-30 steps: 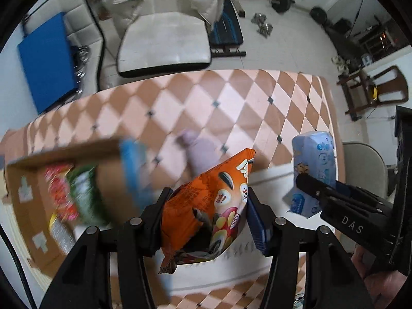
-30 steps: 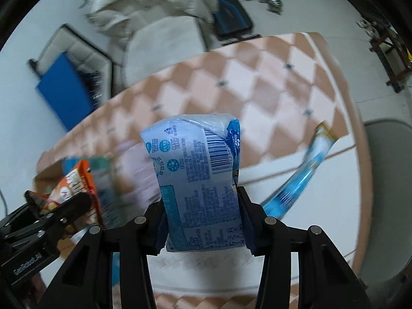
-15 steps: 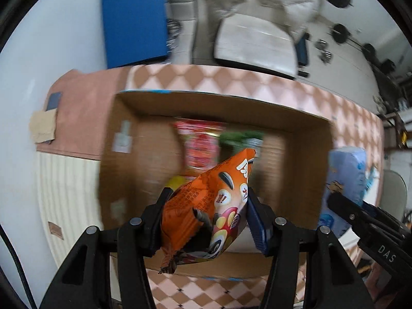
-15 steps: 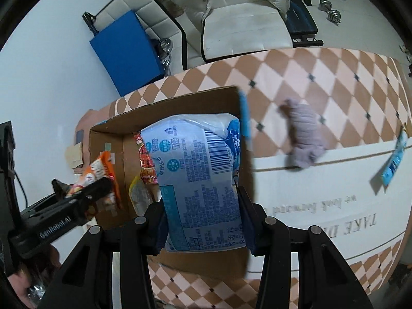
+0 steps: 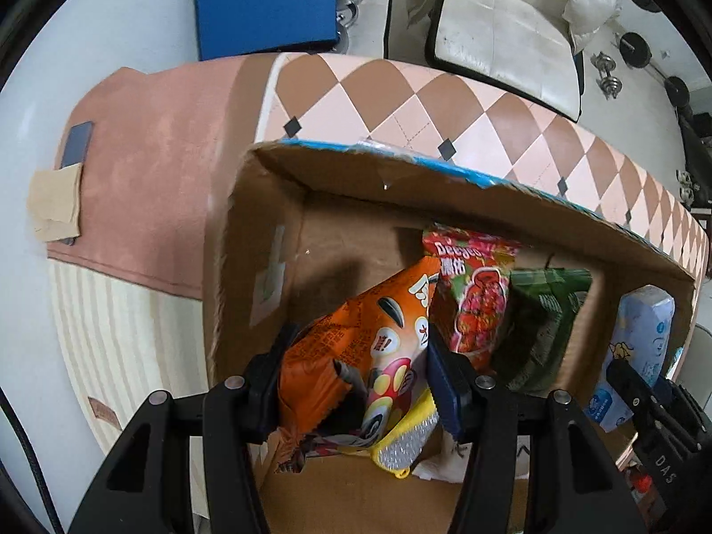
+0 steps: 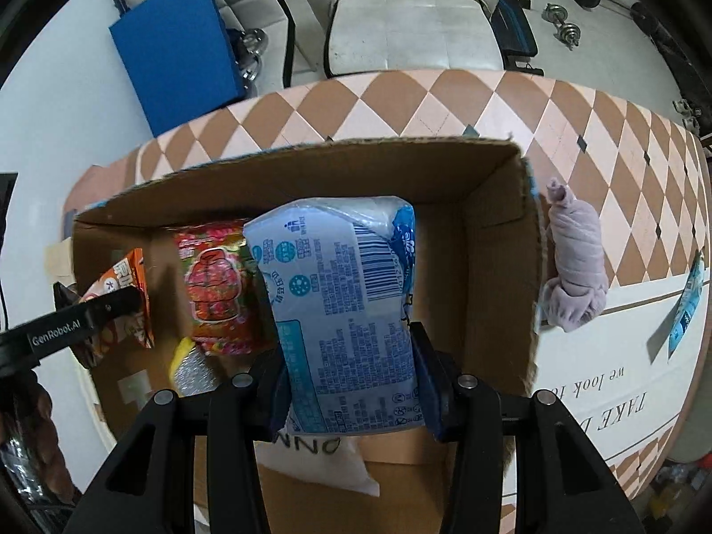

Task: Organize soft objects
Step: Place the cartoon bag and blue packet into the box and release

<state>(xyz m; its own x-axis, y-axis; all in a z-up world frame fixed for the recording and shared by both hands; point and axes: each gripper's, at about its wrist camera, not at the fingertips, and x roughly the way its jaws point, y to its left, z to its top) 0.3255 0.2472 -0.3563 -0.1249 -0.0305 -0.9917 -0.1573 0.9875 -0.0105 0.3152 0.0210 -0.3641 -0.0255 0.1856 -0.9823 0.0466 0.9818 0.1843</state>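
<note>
My left gripper (image 5: 356, 378) is shut on an orange snack bag (image 5: 374, 338) and holds it inside the open cardboard box (image 5: 276, 204), at its left end. My right gripper (image 6: 351, 382) is shut on a light blue tissue pack (image 6: 342, 302) and holds it over the middle of the same box (image 6: 494, 267). The tissue pack also shows at the right of the left wrist view (image 5: 636, 347). In the box lie a red snack bag (image 5: 476, 293), a green bag (image 5: 543, 320) and a yellow packet (image 5: 409, 440).
A rolled mauve cloth (image 6: 574, 276) lies on the table just right of the box. A blue sachet (image 6: 687, 307) lies further right. A white chair (image 6: 400, 26) and a blue pad (image 6: 178, 44) stand behind the checkered table (image 6: 400, 102).
Both grippers have carried their packs from over the table to the left, over the box, and have come down into it.
</note>
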